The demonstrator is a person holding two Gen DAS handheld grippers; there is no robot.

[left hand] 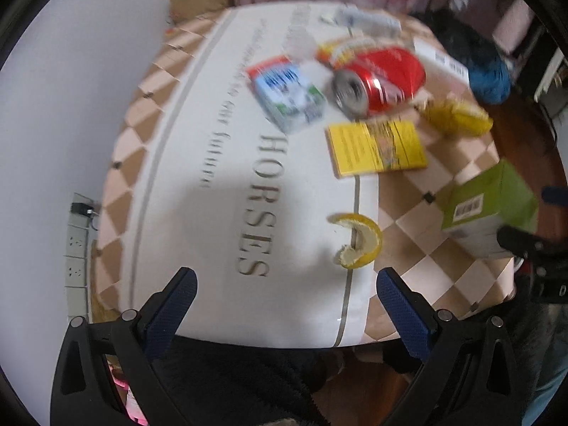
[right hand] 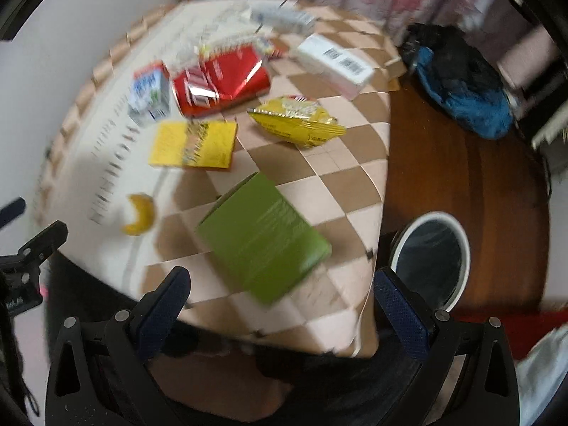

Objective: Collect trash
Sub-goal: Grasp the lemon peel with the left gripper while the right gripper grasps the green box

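Observation:
Trash lies scattered on a table with a checked cloth point(left hand: 419, 227) point(right hand: 340, 184). A crushed red can point(left hand: 383, 78) point(right hand: 220, 81) lies beside a small milk carton point(left hand: 287, 96) point(right hand: 149, 96). In front of them is a flat yellow packet point(left hand: 376, 145) point(right hand: 193, 143), and to the right a yellow crisp bag point(left hand: 458, 115) point(right hand: 298, 120). A green box point(left hand: 490, 206) point(right hand: 262, 238) and a lemon peel point(left hand: 358, 241) point(right hand: 140, 214) lie nearest. My left gripper point(left hand: 285, 305) hovers open above the near table edge, left of the peel. My right gripper point(right hand: 280, 305) hovers open just before the green box.
A white-rimmed bin point(right hand: 431, 259) with a dark liner stands on the brown floor right of the table. A white barcoded box point(right hand: 335, 62) and a plastic wrapper point(left hand: 369, 21) lie at the far side. A blue and black bag point(right hand: 461, 88) sits on the floor. A white wall is on the left.

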